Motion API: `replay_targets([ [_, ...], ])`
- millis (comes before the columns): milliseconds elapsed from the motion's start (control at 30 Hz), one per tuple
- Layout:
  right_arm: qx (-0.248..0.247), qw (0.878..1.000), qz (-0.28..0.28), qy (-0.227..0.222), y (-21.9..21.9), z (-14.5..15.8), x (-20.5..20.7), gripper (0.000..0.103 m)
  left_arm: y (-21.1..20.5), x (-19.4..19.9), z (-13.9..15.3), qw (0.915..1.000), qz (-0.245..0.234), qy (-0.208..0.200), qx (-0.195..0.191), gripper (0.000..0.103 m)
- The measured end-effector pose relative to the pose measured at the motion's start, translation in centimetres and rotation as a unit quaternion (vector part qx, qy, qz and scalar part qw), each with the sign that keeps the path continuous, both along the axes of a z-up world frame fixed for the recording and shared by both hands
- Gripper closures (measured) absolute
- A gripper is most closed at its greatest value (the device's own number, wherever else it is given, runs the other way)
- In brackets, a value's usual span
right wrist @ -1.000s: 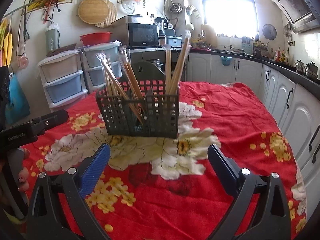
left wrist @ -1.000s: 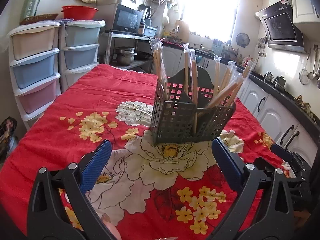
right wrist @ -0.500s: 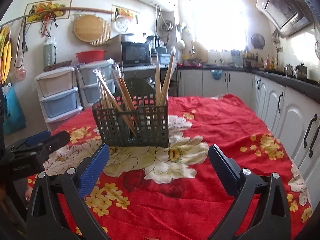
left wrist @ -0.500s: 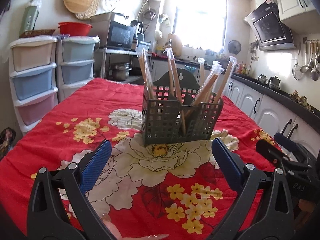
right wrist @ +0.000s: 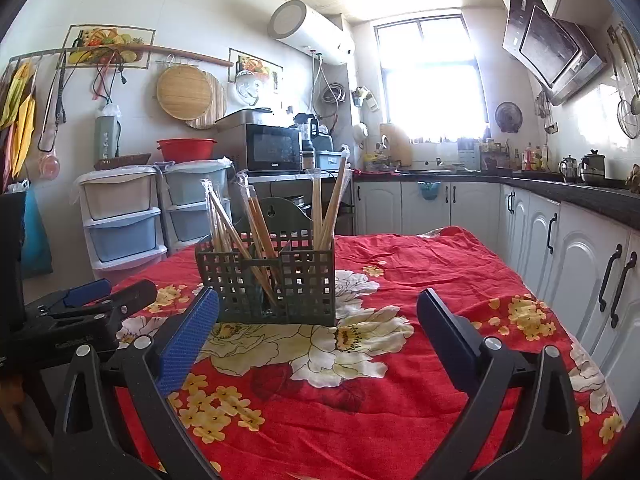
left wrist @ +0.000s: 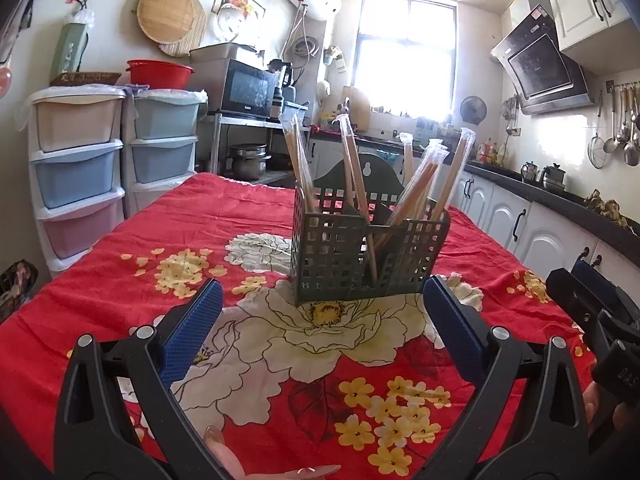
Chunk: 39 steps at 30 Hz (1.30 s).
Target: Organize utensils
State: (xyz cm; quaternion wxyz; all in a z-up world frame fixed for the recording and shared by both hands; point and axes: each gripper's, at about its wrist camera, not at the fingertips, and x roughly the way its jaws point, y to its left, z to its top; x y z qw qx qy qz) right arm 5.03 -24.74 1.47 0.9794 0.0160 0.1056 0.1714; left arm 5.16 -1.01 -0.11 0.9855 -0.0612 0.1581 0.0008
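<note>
Kitchen with bright window (right wrist: 434, 80) on the far wall, white cabinets (right wrist: 568, 264) under a dark counter at right, plastic drawer units (left wrist: 76, 168) at left, microwave (right wrist: 274, 148), and red floral cloth (left wrist: 224, 216) covering the desk.

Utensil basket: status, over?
Both hand-held grippers, left and right, open, empty. Utensil basket upright on red tablecloth, wrapped chopsticks inside. Nothing between grippers and basket.

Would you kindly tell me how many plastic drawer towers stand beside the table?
2: the beige-topped drawer tower at far left; the blue-topped drawer tower just right of it, its base hidden behind the tablecloth.
</note>
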Motion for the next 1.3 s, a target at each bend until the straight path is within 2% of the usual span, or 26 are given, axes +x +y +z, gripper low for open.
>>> replay_targets([
  [1300,0.005,1.0,-0.004,-0.002,-0.14,-0.11,-0.2,0.006,0.09,-0.36,0.44,1.0,-0.001,-0.007,0.0,0.011],
])
